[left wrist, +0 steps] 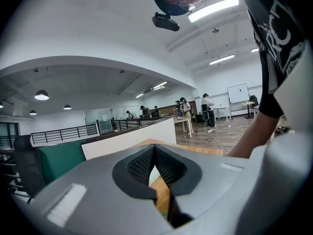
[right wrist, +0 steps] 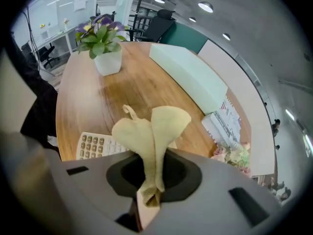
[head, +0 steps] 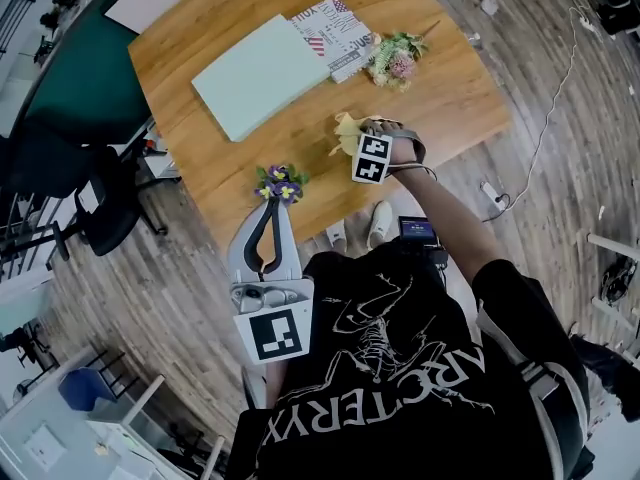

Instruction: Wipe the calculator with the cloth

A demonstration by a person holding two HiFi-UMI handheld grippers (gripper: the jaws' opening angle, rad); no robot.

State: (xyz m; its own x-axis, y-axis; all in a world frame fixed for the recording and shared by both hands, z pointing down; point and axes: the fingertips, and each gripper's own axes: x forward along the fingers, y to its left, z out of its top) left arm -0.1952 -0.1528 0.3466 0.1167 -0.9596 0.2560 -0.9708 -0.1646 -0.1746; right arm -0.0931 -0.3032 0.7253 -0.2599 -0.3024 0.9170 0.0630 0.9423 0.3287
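At lower left, the left gripper (head: 272,208) hung by the table (head: 300,148) edge, jaws closed on nothing, probably parked clear. Right of centre, the right gripper (head: 352,136) pinched the cloth (right wrist: 154,126) just above the calculator (right wrist: 95,145), seemingly poised for wiping.

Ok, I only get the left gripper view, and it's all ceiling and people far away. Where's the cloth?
Observer: The yellow cloth is pinched in the right gripper, which is shut on it.
Operator: And where's the calculator?
Observer: The calculator lies on the wooden table, close under the right gripper.
Operator: What's next to my gripper?
Observer: A small pot of purple flowers stands on the table just past the tip of the left gripper.
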